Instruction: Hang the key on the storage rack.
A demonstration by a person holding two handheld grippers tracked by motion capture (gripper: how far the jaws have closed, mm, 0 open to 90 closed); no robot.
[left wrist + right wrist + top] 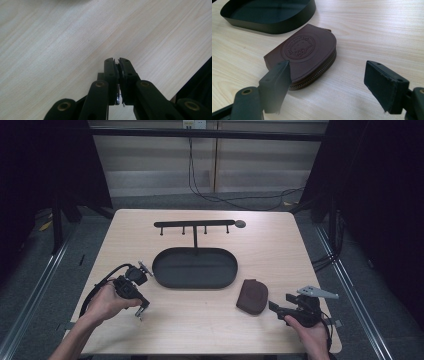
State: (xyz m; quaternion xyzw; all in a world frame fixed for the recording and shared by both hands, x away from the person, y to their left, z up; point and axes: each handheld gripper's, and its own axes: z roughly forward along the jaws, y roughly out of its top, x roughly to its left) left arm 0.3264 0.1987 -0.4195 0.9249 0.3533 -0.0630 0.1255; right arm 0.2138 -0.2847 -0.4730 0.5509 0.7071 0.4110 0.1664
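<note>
A brown zipped leather pouch (252, 296) with an embossed round emblem lies on the wooden table, right of a black oval tray (195, 269). My right gripper (272, 306) is open just behind the pouch (304, 52); its left jaw overlaps the pouch's near corner, and the right jaw stands apart over bare wood. My left gripper (141, 311) points down at the table's front left. Its jaws (117, 60) are shut, with a thin silvery metal piece (118, 98) showing between them; I cannot make out what it is.
A black stand with a crossbar of several hooks (195, 224) rises from the tray's far side. The tray (274, 25) is empty. The table's front edge (190, 75) runs close to the left gripper. Cables lie on the floor beyond the table.
</note>
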